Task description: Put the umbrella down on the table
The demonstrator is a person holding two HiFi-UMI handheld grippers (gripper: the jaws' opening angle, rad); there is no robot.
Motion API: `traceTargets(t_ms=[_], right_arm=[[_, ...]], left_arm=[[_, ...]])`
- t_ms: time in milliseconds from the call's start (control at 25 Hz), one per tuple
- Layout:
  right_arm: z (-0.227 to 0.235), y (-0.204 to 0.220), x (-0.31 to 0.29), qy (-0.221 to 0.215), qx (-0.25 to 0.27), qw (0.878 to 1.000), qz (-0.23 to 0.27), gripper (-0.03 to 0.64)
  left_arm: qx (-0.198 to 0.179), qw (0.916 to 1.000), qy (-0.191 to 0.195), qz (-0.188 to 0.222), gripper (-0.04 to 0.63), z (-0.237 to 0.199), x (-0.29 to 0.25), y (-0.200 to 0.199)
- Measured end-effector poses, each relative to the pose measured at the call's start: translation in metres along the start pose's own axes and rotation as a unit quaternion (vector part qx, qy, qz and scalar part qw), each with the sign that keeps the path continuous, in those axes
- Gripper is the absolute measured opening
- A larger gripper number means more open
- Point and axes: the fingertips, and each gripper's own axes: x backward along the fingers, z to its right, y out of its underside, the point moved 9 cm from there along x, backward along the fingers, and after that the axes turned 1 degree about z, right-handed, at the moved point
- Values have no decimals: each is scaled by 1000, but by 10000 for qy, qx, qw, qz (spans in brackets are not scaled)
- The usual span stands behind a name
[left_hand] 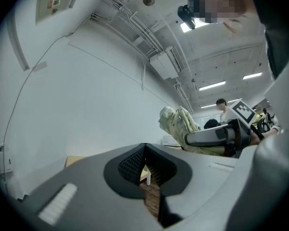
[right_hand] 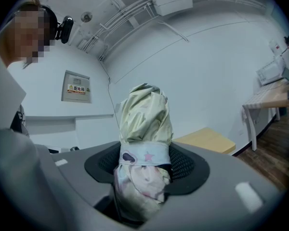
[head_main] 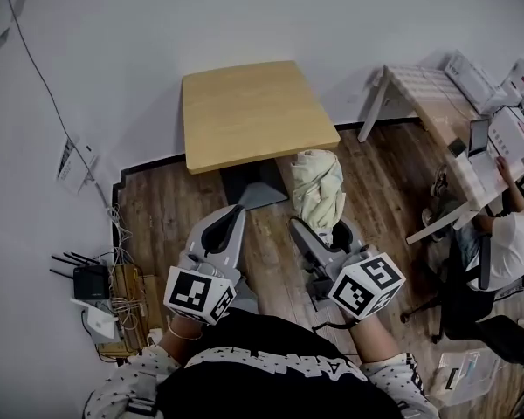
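A folded pale yellow-green umbrella (head_main: 319,188) stands upright between the jaws of my right gripper (head_main: 323,228), which is shut on it. In the right gripper view the umbrella (right_hand: 144,124) fills the middle, its strap with a pink star sitting at the pads. The square light-wood table (head_main: 244,116) stands just ahead of both grippers, and the umbrella is over the floor near its right front corner. My left gripper (head_main: 233,215) hangs beside it, shut with nothing in it. In the left gripper view the umbrella (left_hand: 183,128) shows at the right, off to the side of the jaws.
The table's dark base (head_main: 255,188) rests on the wood floor. A white-legged desk (head_main: 437,94) with papers stands at the right, and a seated person (head_main: 506,234) is beside it. Routers and cables (head_main: 92,282) lie by the left wall.
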Motion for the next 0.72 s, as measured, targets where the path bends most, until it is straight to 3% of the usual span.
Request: traceTargets(t_ms=[720], right_arm=[[23,-20,-92,460,-11,9989,-38,279]], left_arm=[[193,9993,305,-80,2,-89,-74,-1]])
